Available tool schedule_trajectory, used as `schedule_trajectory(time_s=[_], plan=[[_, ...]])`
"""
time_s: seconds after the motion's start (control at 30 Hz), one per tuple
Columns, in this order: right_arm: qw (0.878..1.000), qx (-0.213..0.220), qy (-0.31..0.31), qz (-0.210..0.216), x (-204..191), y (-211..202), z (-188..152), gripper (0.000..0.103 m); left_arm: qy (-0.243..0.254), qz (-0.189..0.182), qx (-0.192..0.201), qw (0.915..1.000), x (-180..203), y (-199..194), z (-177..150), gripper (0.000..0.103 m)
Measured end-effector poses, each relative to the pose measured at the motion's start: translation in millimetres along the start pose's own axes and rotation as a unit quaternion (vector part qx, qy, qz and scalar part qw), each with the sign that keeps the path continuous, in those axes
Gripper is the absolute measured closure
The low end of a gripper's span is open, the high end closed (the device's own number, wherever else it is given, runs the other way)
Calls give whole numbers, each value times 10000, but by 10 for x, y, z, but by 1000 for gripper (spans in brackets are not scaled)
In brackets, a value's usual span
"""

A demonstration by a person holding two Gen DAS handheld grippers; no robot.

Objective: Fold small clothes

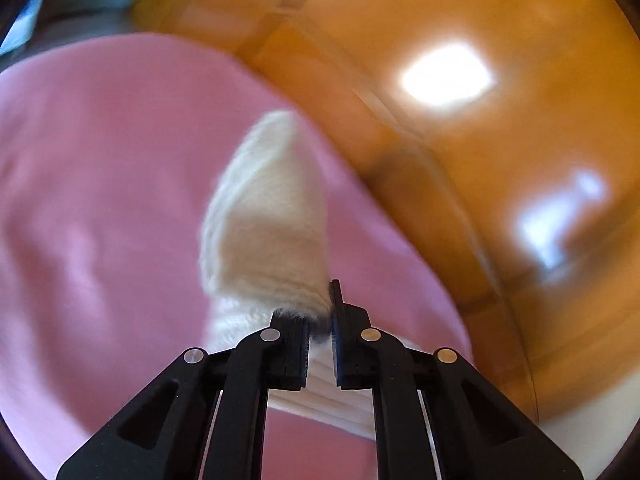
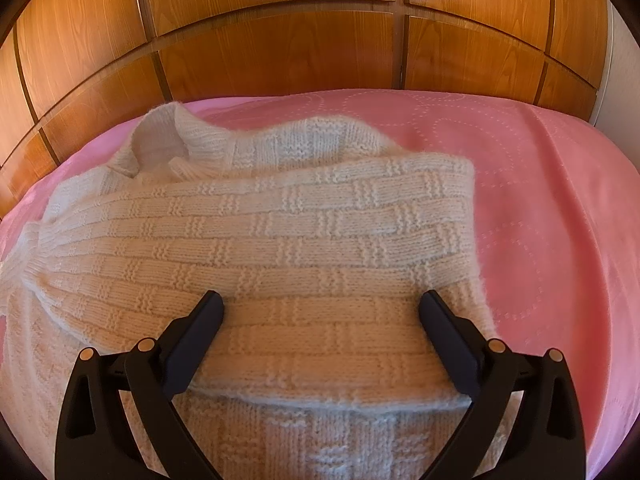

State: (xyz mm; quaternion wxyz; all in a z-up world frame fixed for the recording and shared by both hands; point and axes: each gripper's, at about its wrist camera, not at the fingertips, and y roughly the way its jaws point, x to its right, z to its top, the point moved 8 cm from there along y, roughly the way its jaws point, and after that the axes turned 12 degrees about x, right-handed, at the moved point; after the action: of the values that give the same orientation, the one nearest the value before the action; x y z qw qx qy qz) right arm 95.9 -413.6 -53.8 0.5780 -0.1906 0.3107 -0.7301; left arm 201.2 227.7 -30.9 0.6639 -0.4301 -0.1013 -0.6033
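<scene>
On the pink bed cover [image 2: 540, 184], lying spread from about nine o'clock toward three in the right wrist view: a cream knitted sweater [image 2: 280, 232], with one part already folded across the body and its collar bunched up near eleven o'clock. Hovering just over the near edge of that folded part, jaws spread wide and gripping nothing: the right gripper [image 2: 320, 320]. Clenching tightly on a pinch of the same cream knit: the left gripper [image 1: 320, 320], lifting a tapering flap of the sweater [image 1: 268, 216] up toward twelve o'clock above the bed cover [image 1: 100, 200].

Judging progress: partly folded, probably around the midpoint. Appearing done: one fold across the torso. Appearing left: laying the lifted flap over, then a final fold and some smoothing.

Blurring heavily in the left view: the bed cover, the wooden panels [image 1: 480, 160] at one to four o'clock, and the upper part of the flap. Impossible to tell whether the pinched piece is a sleeve or a hem corner. Running out of frame at six and nine o'clock in the right view: the sweater's lower body and left end. Showing behind the bed from ten to two o'clock: the wooden panels [image 2: 280, 52].
</scene>
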Motion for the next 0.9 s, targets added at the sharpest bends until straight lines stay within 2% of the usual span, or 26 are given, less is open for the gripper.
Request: schedule_trajectory(time_s=[0.1, 0.23, 0.3, 0.33, 0.37, 0.4, 0.43, 0.5, 0.53, 0.6, 0.67, 0.77, 0.8, 0.87, 0.9], plan=[[10000, 16, 29, 18, 7, -6, -7, 5, 795, -677, -261, 9942, 831, 2, -493, 95], [10000, 23, 69, 47, 20, -5, -19, 5, 1637, -1418, -829, 9727, 1740, 52, -1417, 95], [9999, 26, 93, 67, 31, -6, -22, 5, 1826, -1590, -1166, 9632, 1962, 109, -1824, 95], [9999, 29, 101, 74, 36, -8, -24, 5, 1883, -1652, -1390, 9581, 2042, 145, -2057, 86], [9999, 33, 108, 78, 41, -13, -24, 5, 1948, -1707, -1596, 9526, 2087, 166, -2263, 71], [9999, 36, 120, 87, 51, -17, -23, 5, 2088, -1670, -1693, 9486, 2093, 163, -2428, 63], [9999, 38, 132, 97, 59, -20, -23, 4, 2272, -1560, -1662, 9468, 2061, 128, -2534, 50], [9998, 53, 157, 126, 78, -27, -22, 4, 2551, -1450, -1587, 9427, 2003, 87, -2623, 48], [9997, 59, 174, 146, 89, -31, -22, 4, 2753, -1379, -1606, 9378, 1921, 23, -2680, 48], [9997, 53, 179, 145, 110, -36, -26, 4, 2945, -1232, -1494, 9358, 1776, -96, -2671, 48], [9998, 57, 144, 125, 120, -66, -8, 5, 3060, -1029, -1349, 9368, 1581, -206, -2626, 48], [9996, 284, 58, 0, 76, -210, 99, 13, 2912, -736, -1187, 9464, 1244, -264, -2436, 48], [9989, 416, 93, 173, -17, -302, 156, 18, 2880, -657, -1155, 9484, 1172, -259, -2452, 48], [9953, 445, 228, 834, -330, -457, 203, 27, 2802, -492, -1121, 9521, 1033, -202, -2465, 48], [9925, 375, 206, 1147, -527, -502, 198, 37, 2732, -442, -1162, 9539, 938, -227, -2479, 48]])
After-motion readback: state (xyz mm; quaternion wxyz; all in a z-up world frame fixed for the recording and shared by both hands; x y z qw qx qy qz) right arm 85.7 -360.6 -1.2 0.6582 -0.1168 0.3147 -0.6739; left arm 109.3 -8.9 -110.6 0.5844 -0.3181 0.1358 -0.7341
